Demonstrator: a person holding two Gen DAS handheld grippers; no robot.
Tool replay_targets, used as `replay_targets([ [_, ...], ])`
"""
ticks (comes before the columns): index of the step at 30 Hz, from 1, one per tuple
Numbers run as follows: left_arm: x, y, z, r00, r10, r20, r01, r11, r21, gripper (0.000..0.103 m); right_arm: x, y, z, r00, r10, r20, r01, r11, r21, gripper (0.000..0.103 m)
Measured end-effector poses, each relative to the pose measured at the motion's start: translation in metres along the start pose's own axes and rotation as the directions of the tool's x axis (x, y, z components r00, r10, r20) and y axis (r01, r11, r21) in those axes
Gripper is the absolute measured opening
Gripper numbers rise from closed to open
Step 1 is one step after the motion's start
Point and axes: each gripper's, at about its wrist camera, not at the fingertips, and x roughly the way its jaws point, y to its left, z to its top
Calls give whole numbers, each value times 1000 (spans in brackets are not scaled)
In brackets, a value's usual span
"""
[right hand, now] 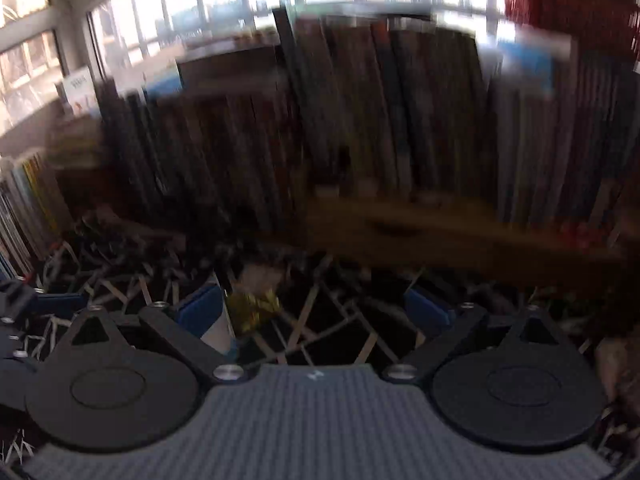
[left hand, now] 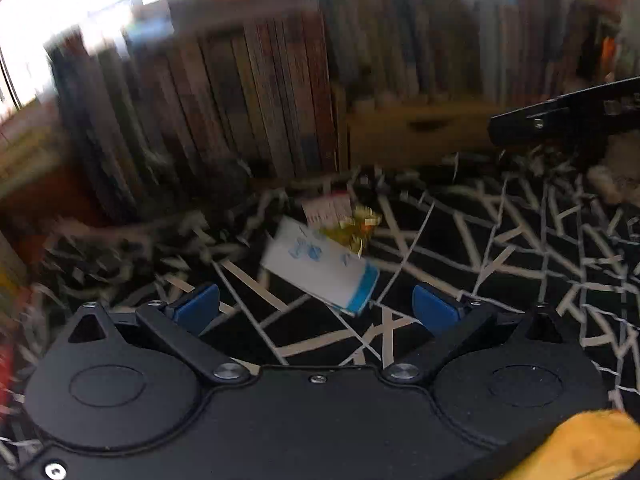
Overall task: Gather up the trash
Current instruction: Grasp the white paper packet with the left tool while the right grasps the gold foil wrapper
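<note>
**Both grippers gape above the litter on the patterned rug**

The left gripper (left hand: 316,306) has its two blue fingers (left hand: 200,306) spread wide with nothing between them. Just ahead of the tips, slightly right of the midline, a white paper packet with a blue band (left hand: 320,266) lies tilted on the rug, its banded end nearest the gripper. A crumpled gold foil wrapper (left hand: 356,230) rests against the packet's far edge, and a small white scrap with red print (left hand: 326,208) sits just behind the two. None of these touches the fingers.

The right gripper (right hand: 316,312) is likewise spread, its blue fingers (right hand: 202,308) far apart and holding nothing. In the right wrist view the gold wrapper (right hand: 256,310) sits just inside the left finger, with a pale edge of the packet (right hand: 218,334) beside it; blur hides whether either touches the finger. In the left wrist view, the black tip of the right gripper (left hand: 560,120) reaches in from the right edge, well above the litter.

All of it lies on a black rug crossed with pale lines (left hand: 500,248), strewn toward the back with shredded paper strips (left hand: 168,236). Behind stands a row of books (left hand: 248,100), heavily blurred, and a low wooden box (left hand: 420,132) with a cutout handle. Windows (right hand: 224,4) show above the books in the right wrist view. A yellow sleeve (left hand: 580,448) shows at the lower right corner of the left view.
</note>
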Motion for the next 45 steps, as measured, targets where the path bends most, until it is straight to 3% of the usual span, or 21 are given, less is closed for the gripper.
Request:
replay_targets([
  [5, 61, -14, -7, 999, 25, -27, -26, 999, -45, 102, 31, -7, -16, 999, -14, -48, 16, 999, 41, 101],
  [8, 89, -20, -4, 999, -2, -46, -2, 996, -88, 101, 43, -13, -17, 997, -15, -78, 20, 997, 73, 101],
  [12, 105, -27, 3, 998, 4, -65, -12, 993, -120, 99, 56, -18, -20, 993, -16, -115, 26, 996, 85, 101],
  [13, 109, -27, 4, 998, 12, -63, -19, 992, -124, 95, 58, -18, -20, 992, -22, -121, 33, 996, 84, 101],
  [15, 115, -26, 4, 998, 16, -68, -25, 991, -133, 72, 61, -19, -23, 992, -22, -126, 34, 995, 94, 101],
  [17, 118, -22, 2, 996, 3, -84, -17, 987, -161, 32, 62, -21, -25, 991, -14, -134, 29, 994, 110, 101],
  [20, 110, -14, -5, 998, 10, -67, -23, 981, -194, 10, 66, -22, -28, 989, -3, -150, 21, 992, 121, 101],
  [25, 87, -3, -15, 997, 75, -8, -76, 981, -176, 5, 84, -14, -28, 989, 53, -140, -40, 995, 95, 97],
  [30, 73, 19, -26, 990, 140, -26, -142, 967, -210, 4, 118, 12, -27, 985, 149, -90, -146, 989, 35, 95],
  [34, 67, 39, -35, 981, 188, -48, -194, 946, -260, 6, 153, 37, -33, 983, 155, -97, -156, 988, -8, 94],
  [35, 65, 44, -37, 979, 196, -54, -203, 940, -276, 7, 163, 41, -34, 982, 154, -106, -155, 988, 1, 88],
  [37, 62, 51, -41, 976, 210, -62, -218, 932, -289, 7, 175, 45, -37, 981, 163, -107, -162, 987, 16, 47],
  [38, 62, 54, -43, 975, 214, -64, -224, 930, -293, 7, 178, 45, -39, 982, 161, -98, -160, 987, 18, 8],
  [45, 44, 62, -49, 971, 237, -23, -231, 916, -329, 6, 134, 27, -40, 994, 92, 58, -96, 993, 71, 9],
])
